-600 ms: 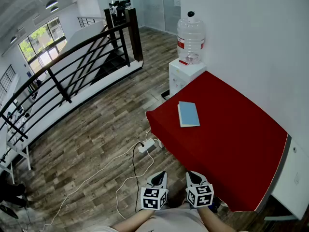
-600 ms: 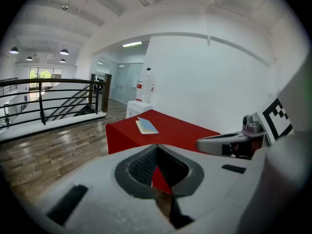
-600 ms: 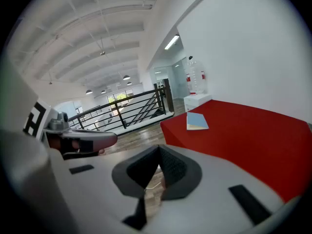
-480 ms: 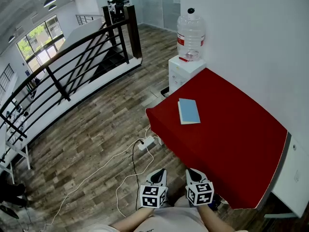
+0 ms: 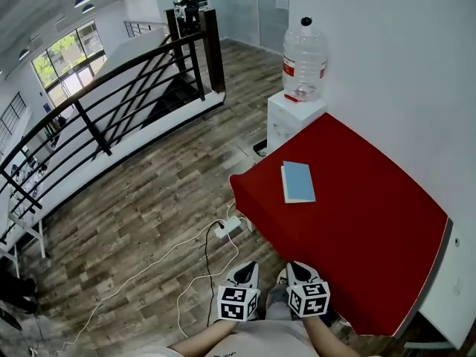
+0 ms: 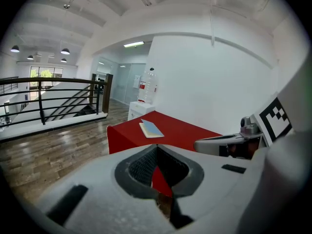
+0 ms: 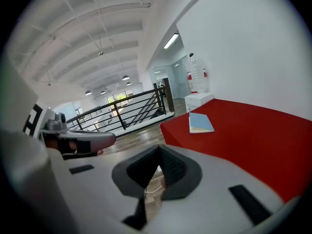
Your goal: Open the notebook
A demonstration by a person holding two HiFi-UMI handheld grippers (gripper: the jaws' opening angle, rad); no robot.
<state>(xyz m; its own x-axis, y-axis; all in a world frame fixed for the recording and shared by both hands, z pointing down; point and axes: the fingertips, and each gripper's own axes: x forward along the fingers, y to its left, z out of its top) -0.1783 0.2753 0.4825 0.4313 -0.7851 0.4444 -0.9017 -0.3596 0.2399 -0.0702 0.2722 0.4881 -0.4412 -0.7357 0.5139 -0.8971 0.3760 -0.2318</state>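
Note:
A closed light-blue notebook point(image 5: 298, 181) lies flat on the red-covered table point(image 5: 357, 229), near its far left corner. It also shows far ahead as the notebook point(image 6: 151, 128) in the left gripper view and the notebook point(image 7: 200, 123) in the right gripper view. My left gripper point(image 5: 248, 268) and right gripper point(image 5: 292, 267) are held side by side close to my body, over the floor just off the table's near corner. Both are well short of the notebook. The left gripper point(image 6: 157, 146) and right gripper point(image 7: 159, 147) have their tips together and hold nothing.
A white cabinet point(image 5: 290, 117) with a large water bottle point(image 5: 303, 50) stands beyond the table's far end against the wall. A power strip with cables point(image 5: 227, 227) lies on the wood floor left of the table. A black railing point(image 5: 111, 99) runs along the far left.
The head view has shifted a little, so the table and notebook sit slightly lower and further right. Both grippers stay shut in about the same place.

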